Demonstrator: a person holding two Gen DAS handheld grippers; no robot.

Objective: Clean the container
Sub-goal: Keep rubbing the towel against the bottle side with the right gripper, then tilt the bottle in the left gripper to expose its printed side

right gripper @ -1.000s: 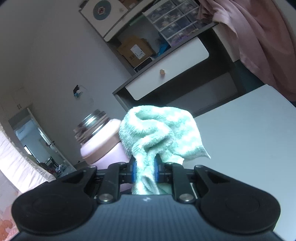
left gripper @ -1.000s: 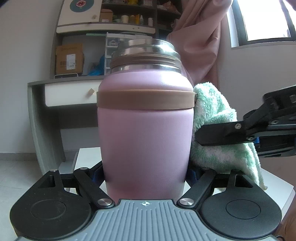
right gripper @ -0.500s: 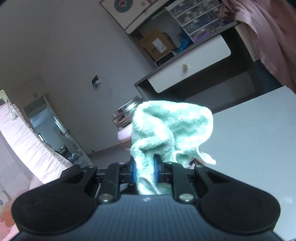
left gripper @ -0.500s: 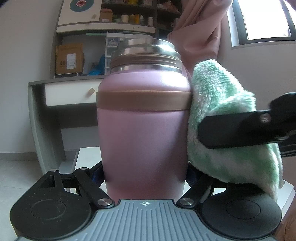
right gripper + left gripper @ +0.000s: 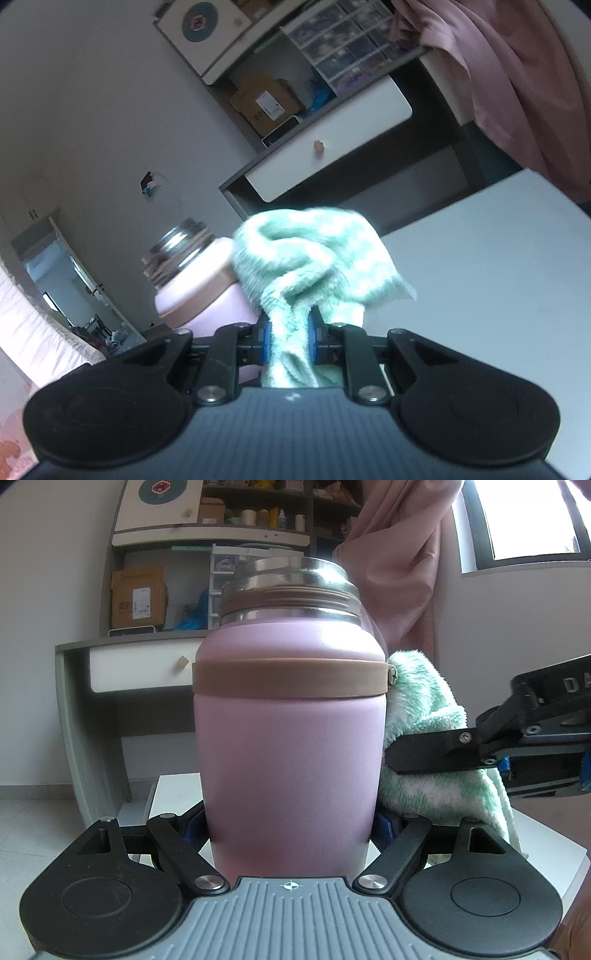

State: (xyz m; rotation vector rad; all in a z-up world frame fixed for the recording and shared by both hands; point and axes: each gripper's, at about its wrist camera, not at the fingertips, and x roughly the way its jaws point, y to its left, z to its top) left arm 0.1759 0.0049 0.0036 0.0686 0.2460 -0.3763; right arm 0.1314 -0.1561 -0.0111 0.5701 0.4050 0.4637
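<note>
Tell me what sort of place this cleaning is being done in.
Most likely a room in a home, perhaps a bedroom or study. A desk with a white drawer stands under cluttered shelves holding a cardboard box, and a pink curtain hangs by the window.

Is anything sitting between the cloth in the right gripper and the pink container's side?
Nothing visible. The green cloth, pinched in the right gripper, presses directly against the side of the pink container, just below its brown band. The left gripper clamps the container low down, clear of the cloth.
</note>
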